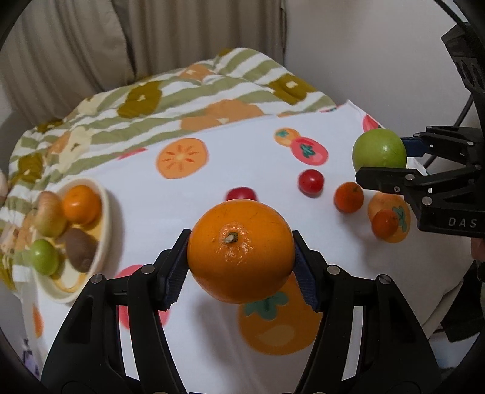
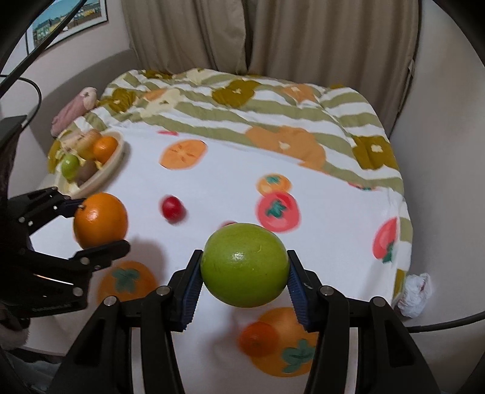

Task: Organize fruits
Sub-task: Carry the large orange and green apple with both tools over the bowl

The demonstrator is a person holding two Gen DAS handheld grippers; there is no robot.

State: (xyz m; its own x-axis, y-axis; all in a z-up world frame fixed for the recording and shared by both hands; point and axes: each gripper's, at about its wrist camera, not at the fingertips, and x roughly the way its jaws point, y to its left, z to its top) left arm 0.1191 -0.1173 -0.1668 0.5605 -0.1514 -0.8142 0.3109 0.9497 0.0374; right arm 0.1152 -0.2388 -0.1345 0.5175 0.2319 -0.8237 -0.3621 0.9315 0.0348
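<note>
Orange and green round fruits held aloft, one in each black gripper.
Left gripper [image 1: 241, 263] jaws clamp the glossy orange [image 1: 241, 251]; right gripper [image 2: 245, 280] jaws clamp the green apple [image 2: 245, 265], above the fruit-print cloth [image 2: 212, 188].

the only lettering that reads is "das", in pale capitals on the black body of the right gripper [image 1: 382, 157], at the right edge of the left wrist view; the word runs off the picture's edge, so the rest is cut away. the left gripper [image 2: 100, 224] carries a line of pale print on its black body in the right wrist view, too blurred to make out. the framed picture [image 2: 69, 21] on the wall shows no legible words.
</note>
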